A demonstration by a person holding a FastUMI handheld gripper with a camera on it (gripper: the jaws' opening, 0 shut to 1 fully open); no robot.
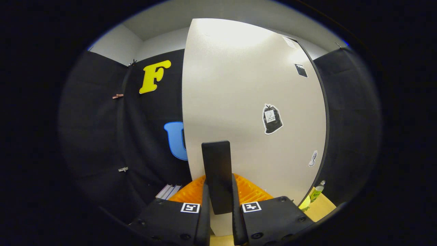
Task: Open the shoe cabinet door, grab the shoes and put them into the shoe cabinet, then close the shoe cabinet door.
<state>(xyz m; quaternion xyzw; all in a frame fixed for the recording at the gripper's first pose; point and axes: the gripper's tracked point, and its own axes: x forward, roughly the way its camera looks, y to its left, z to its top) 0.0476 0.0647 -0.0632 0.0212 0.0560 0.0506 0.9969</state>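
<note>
Seemingly mid-pull, the gripper (218, 205) had its jaws narrowed onto the black handle (216, 171) of the shoe cabinet door (245, 95), one finger pressing on each side of it, so the handle stood upright between them and rose beyond their tips. That grip made sense as the way to swing the door, since the pale panel offered nothing else to hold. In the gripper view the door spread wide just ahead of the fingers, carrying a few stickers (272, 119) on its face, and its dark edge curved away on the far side. Whether it was opening or closing could not be told. Behind the fingers something orange and ribbed (191, 193) lay low against the door's foot. A small green bottle (317, 192) stood on the wooden surface (321, 206) past the door's edge.
</note>
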